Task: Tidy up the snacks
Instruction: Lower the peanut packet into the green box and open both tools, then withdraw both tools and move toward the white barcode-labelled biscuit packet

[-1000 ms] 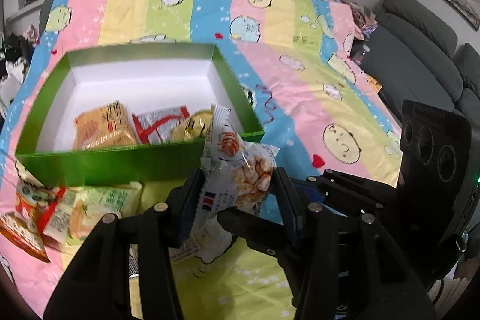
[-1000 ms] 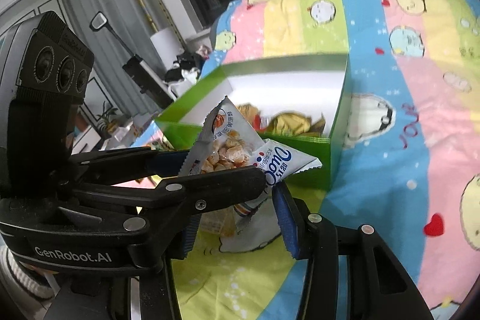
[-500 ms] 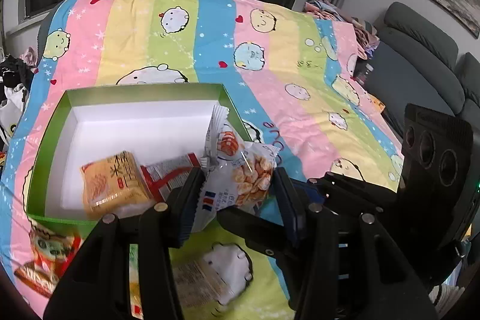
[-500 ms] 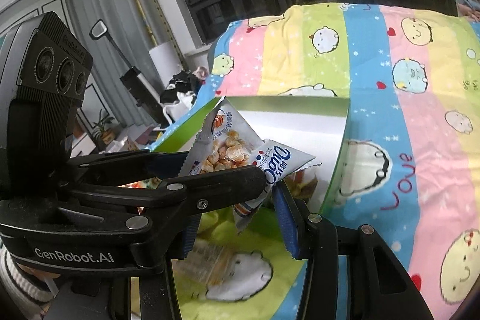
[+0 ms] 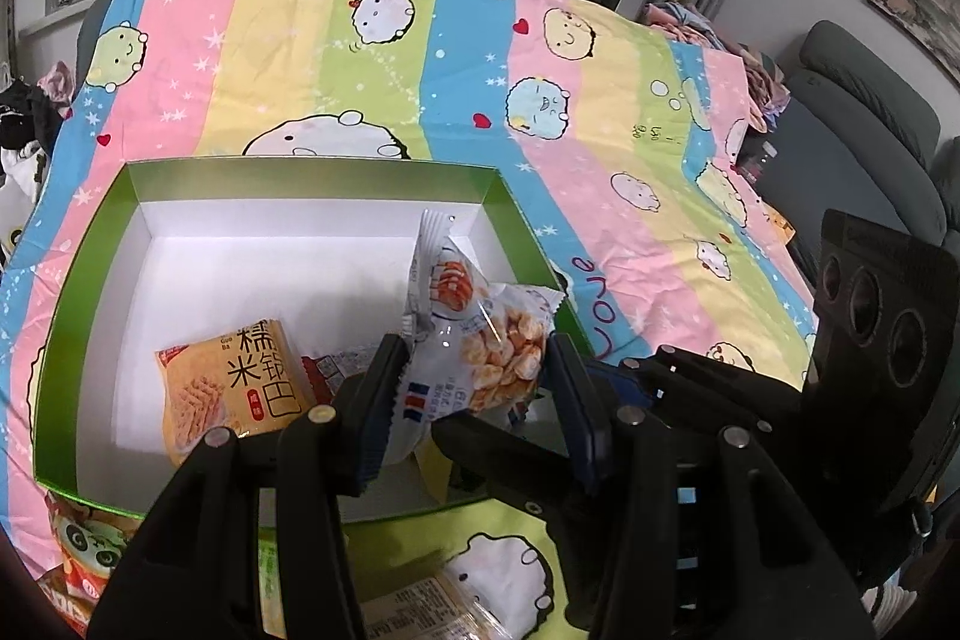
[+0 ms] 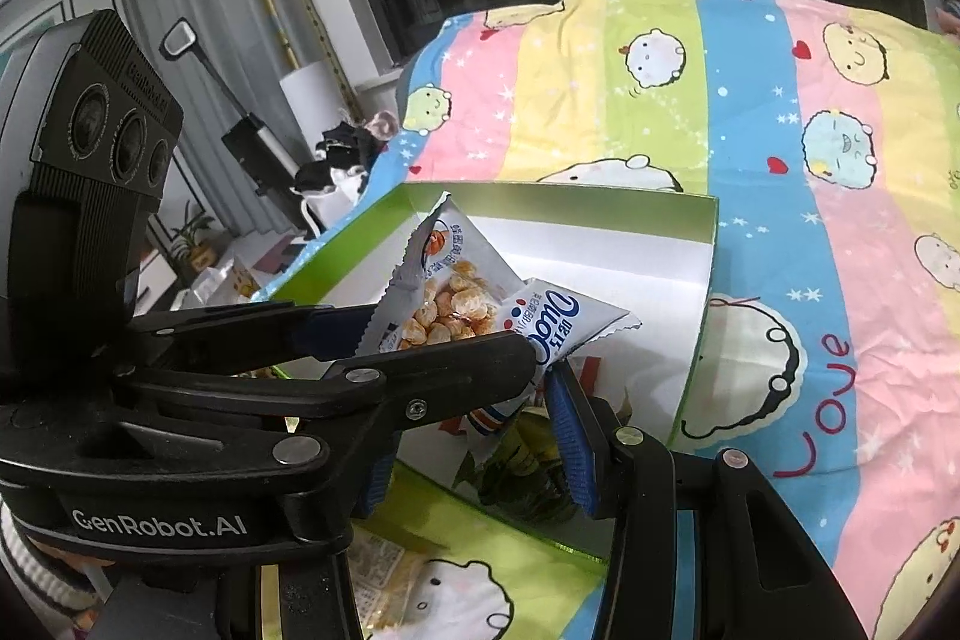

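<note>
Snacks: held or lying over and in the green box (image 5: 84, 280), which is set on the striped bedsheet (image 5: 372, 64).
Green box: open-topped, so packets can be dropped straight in.
Left tool (image 5: 474, 388): clamped on the white snack bag (image 5: 480, 340), held above the box's right side for release.
Orange packet (image 5: 234, 388): already lying flat inside.
Right tool (image 6: 468, 430): spread, gripping nothing; left tool's arm crosses it.

A clear-and-white plastic snack packet of orange crackers (image 5: 480, 364) stands upright, pinched over the near right corner of an open green cardboard box with a white inside (image 5: 90, 244). In the box an orange rice-cracker packet (image 5: 234, 388) lies flat beside a red-and-white packet (image 5: 327, 370).
</note>
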{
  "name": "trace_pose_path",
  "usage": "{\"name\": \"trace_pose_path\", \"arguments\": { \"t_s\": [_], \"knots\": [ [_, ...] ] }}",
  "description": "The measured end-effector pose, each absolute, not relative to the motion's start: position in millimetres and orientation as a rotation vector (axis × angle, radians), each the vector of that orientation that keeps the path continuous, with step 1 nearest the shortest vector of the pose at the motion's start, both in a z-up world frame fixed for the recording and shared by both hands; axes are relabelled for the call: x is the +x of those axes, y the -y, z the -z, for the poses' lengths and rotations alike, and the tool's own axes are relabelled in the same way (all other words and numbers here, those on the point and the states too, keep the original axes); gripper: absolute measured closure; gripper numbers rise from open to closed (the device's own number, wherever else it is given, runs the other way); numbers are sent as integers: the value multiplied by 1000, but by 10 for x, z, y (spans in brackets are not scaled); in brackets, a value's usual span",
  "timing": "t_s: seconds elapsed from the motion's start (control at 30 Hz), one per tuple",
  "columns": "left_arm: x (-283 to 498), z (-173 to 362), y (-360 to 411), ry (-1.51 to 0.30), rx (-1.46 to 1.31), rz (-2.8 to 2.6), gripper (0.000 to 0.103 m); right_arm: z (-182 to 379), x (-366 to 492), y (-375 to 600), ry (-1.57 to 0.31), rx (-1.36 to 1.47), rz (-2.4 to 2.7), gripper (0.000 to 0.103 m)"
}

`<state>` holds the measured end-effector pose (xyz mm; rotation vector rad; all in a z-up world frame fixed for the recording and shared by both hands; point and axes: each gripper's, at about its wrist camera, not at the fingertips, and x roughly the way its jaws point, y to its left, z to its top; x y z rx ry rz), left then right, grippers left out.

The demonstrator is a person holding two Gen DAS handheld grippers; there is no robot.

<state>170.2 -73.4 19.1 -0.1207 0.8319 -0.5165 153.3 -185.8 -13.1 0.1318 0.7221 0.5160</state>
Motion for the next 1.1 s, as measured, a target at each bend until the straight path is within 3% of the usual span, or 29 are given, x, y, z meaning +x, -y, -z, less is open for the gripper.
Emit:
{"name": "trace_pose_path", "arguments": {
  "t_s": [0.13,0.3,0.37,0.5,0.63,0.7,0.93,1.1],
  "knots": [
    [1754,-154,720,-836,-130,494,52,149,1572,1824,-738,121,-499,54],
    [1748,-153,694,-829,-123,451,29,140,1574,1815,-743,107,-468,54],
    [1708,-186,689,-812,-107,435,20,114,1538,1851,-736,114,-458,51],
    [1638,-277,675,-780,-80,416,16,51,1455,1938,-717,133,-437,47],
    [1531,-368,644,-749,-57,386,12,-20,1331,2011,-697,144,-419,34],
    [1459,-398,608,-736,-59,368,1,-51,1267,2048,-692,152,-417,32],
    [1221,-484,528,-724,-69,343,1,-146,961,2129,-692,173,-409,20],
    [1013,-529,428,-720,-83,327,1,-156,755,2134,-710,181,-420,19]
  ]
}}
